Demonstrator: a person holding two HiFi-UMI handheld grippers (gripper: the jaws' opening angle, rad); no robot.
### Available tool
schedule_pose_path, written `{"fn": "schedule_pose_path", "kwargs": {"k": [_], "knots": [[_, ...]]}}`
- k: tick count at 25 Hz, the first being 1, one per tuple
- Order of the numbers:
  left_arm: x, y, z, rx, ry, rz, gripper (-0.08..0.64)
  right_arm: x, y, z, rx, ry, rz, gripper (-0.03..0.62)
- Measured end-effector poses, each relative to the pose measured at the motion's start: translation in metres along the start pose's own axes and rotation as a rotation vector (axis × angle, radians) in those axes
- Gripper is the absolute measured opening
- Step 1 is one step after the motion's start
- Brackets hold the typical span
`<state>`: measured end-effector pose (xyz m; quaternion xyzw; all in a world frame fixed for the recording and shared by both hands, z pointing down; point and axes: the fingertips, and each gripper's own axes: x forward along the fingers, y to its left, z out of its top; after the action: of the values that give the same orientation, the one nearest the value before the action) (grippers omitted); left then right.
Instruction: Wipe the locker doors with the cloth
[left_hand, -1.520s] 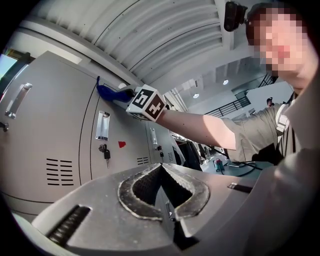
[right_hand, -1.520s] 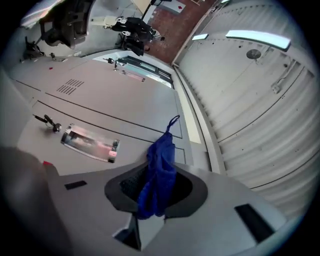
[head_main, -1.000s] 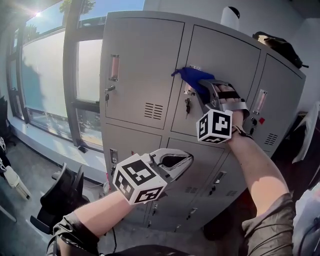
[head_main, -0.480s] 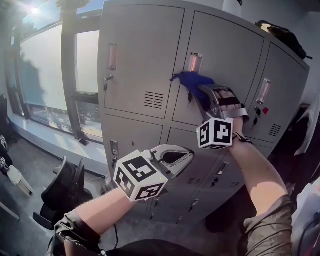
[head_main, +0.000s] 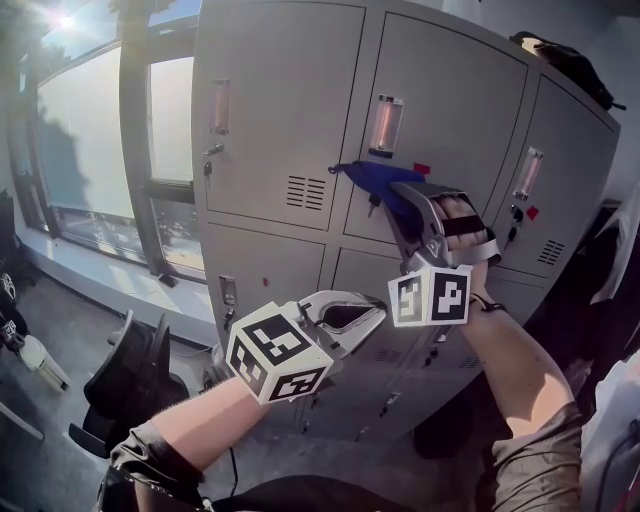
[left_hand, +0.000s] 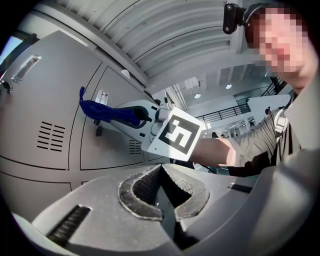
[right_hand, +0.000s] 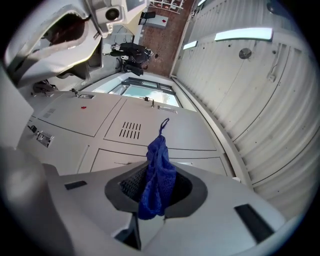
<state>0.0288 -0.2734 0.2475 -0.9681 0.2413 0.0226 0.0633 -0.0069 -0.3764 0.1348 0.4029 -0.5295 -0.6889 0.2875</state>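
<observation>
Pointing left, seemingly level: cloth (head_main: 375, 182).

The blue cloth (head_main: 372, 180), bunched with a small loop at its tip, is pinched in the right gripper's (right_hand: 156, 192) jaws. It lies against the grey, shut upper middle locker door (head_main: 455, 110), just below the door's label holder (head_main: 384, 125).

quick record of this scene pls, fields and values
right gripper: shut on blue cloth
left gripper: shut, empty, lower than the right gripper
cloth position: at upper middle locker door, near its left edge
lockers: grey metal, visible doors closed
on top of lockers: black bag
</observation>
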Motion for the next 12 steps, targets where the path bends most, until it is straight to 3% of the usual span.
{"fn": "schedule_pose_path", "kwargs": {"k": [12], "knots": [[-0.011, 0.007, -0.012, -0.015, 0.016, 0.032, 0.008, 0.019, 0.072, -0.017, 0.027, 0.043, 0.090, 0.077]]}}
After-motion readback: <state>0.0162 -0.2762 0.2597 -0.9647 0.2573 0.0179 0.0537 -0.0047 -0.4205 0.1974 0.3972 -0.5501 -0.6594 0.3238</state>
